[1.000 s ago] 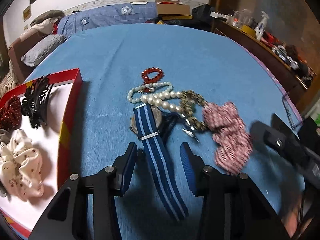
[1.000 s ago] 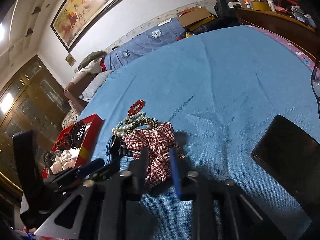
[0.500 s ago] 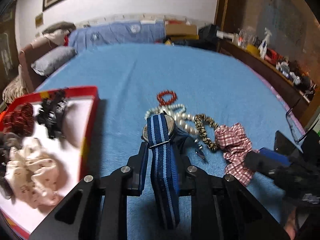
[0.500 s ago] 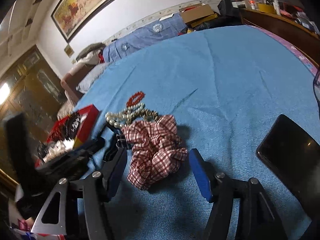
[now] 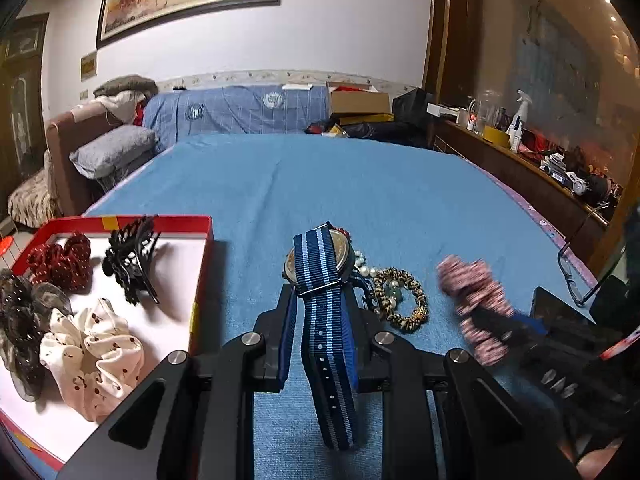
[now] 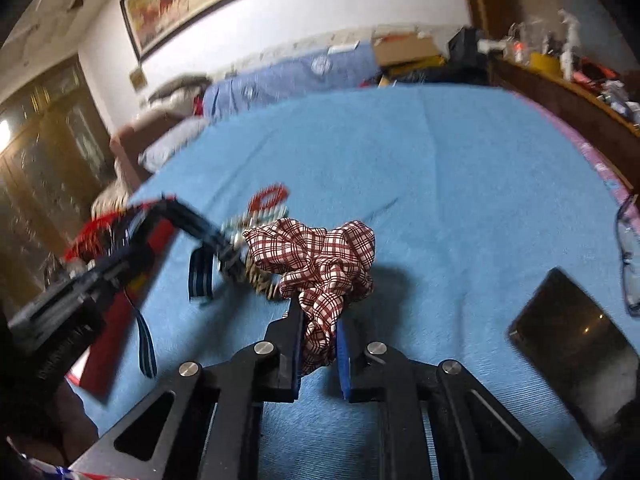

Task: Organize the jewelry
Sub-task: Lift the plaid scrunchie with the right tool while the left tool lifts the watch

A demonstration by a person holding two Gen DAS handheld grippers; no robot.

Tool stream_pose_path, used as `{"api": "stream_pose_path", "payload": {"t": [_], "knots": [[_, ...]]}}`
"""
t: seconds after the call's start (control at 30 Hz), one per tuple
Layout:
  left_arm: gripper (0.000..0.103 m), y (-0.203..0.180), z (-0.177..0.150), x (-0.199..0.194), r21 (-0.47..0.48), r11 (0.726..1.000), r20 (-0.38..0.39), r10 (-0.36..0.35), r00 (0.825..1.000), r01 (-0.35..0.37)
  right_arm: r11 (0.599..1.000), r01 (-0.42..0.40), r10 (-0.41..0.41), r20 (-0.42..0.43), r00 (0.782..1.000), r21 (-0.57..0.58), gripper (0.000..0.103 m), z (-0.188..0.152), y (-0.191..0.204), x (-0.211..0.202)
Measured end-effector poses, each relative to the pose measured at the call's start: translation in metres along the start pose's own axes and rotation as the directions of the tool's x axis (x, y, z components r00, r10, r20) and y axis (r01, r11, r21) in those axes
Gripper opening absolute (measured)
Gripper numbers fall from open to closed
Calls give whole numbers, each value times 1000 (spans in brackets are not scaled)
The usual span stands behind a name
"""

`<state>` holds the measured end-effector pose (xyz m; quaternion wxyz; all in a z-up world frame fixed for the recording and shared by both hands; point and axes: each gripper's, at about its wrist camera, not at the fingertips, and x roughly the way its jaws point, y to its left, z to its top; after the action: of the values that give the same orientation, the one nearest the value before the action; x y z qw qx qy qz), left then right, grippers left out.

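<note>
My left gripper (image 5: 320, 308) is shut on a watch with a blue striped strap (image 5: 322, 276) and holds it lifted above the blue bedspread. My right gripper (image 6: 318, 316) is shut on a red plaid scrunchie (image 6: 316, 248), lifted off the bed; it also shows blurred in the left wrist view (image 5: 472, 300). A leopard-print bracelet (image 5: 402, 298) and pearl beads (image 5: 366, 266) lie on the bedspread behind the watch. A red-rimmed tray (image 5: 200, 272) at the left holds scrunchies and a black hair claw (image 5: 130, 264).
A red bead bracelet (image 6: 270, 196) lies farther back on the bed. A black phone (image 6: 572, 328) and eyeglasses (image 6: 628, 252) lie at the right. A pillow (image 5: 112, 150) and folded blue bedding (image 5: 240, 110) sit at the far end. A cluttered wooden shelf (image 5: 520, 160) runs along the right.
My left gripper closed on the watch strap and lifted it. My right gripper opened around the plaid scrunchie, then closed on it and raised it.
</note>
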<state>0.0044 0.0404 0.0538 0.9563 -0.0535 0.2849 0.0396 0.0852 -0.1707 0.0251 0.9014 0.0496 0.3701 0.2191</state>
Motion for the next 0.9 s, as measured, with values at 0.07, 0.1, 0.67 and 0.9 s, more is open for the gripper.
{"api": "stream_pose_path", "payload": {"t": [0.07,0.1,0.67,0.9], "knots": [[20,-2,0,-2,6,1000,20,2,1000,-2,1000,-11,11,42,999,20,15,1,-4,-10],[20,-3,0,-4,8,1000,32,4,999,-5,1000,-13,11,64,998,29,15,1,-6,-15],[20,-18,-3,-18,64,998,113,19,993,-26,997,-28,16,163,986,69,15,4,-8,-36],[20,-21,-4,-18,72,997,120,22,993,-31,997,-19,7,163,987,71,15,5,-7,-34]]}}
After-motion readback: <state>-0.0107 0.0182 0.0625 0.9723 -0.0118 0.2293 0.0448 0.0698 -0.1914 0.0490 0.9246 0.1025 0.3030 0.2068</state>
